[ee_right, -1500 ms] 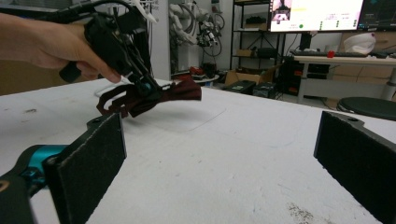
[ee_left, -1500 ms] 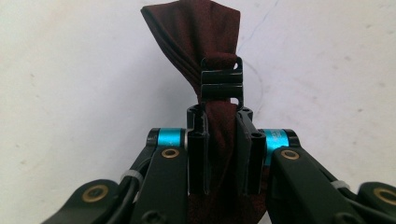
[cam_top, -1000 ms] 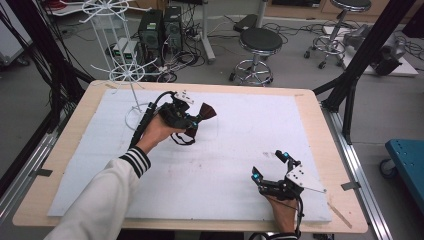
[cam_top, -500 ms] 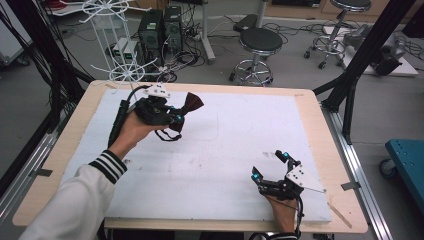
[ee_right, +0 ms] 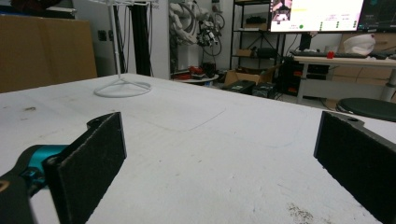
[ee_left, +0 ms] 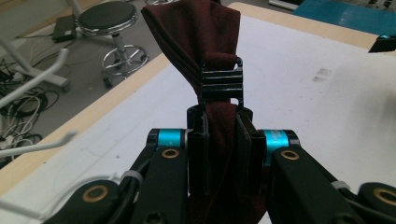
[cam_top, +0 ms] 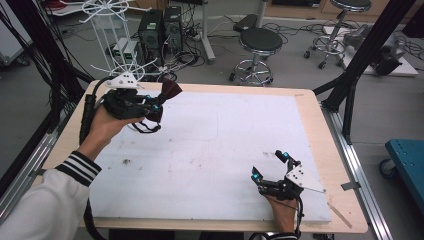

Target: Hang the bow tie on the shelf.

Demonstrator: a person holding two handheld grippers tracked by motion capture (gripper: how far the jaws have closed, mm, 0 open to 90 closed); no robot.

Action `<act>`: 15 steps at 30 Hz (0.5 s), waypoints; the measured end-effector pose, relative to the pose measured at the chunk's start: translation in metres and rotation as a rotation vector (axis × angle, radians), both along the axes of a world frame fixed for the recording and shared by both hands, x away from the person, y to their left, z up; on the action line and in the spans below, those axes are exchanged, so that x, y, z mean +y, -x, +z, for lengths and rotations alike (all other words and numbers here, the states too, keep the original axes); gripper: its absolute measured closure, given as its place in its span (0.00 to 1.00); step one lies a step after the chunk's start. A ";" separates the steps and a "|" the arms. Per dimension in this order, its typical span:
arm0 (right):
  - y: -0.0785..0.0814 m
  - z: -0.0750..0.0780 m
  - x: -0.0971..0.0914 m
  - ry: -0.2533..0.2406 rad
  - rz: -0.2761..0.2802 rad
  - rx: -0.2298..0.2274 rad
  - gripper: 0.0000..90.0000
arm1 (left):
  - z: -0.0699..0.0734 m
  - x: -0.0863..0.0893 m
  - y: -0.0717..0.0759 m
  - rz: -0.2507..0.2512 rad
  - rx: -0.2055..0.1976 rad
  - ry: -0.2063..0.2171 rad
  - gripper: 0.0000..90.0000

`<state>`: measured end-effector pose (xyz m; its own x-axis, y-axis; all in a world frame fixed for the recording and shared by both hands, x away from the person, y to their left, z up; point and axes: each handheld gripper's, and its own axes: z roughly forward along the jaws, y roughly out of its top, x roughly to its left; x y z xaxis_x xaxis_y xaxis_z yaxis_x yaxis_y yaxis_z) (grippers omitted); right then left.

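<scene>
At 5 o'clock, the right tongs (cam_top: 270,165) rest wide apart on the desk (cam_top: 320,125), with bare white surface ahead. At 10 o'clock, the left tongs (cam_top: 156,106) clamp a dark red bow tie (cam_top: 169,91), its long axis pointing to 2 o'clock, near the far edge beside the white rack (cam_top: 110,30).

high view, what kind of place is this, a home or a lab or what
Most likely a lab or workshop, not a home. A white-topped work table stands on a bare floor among computer towers with loose cabling, rolling stools and black frame struts. The right gripper view adds shelving and a monitor.
</scene>
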<state>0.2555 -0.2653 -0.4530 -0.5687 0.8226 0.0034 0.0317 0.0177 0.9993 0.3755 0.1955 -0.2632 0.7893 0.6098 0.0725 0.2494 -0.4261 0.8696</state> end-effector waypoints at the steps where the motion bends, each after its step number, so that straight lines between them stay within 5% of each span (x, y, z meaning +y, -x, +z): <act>1: 0.000 0.000 0.000 -0.002 0.000 0.003 0.02 | 0.002 0.004 0.001 0.004 -0.009 0.009 0.86; 15: 0.000 0.000 0.001 -0.002 0.000 0.004 0.02 | 0.025 0.040 0.004 0.071 -0.070 0.035 0.86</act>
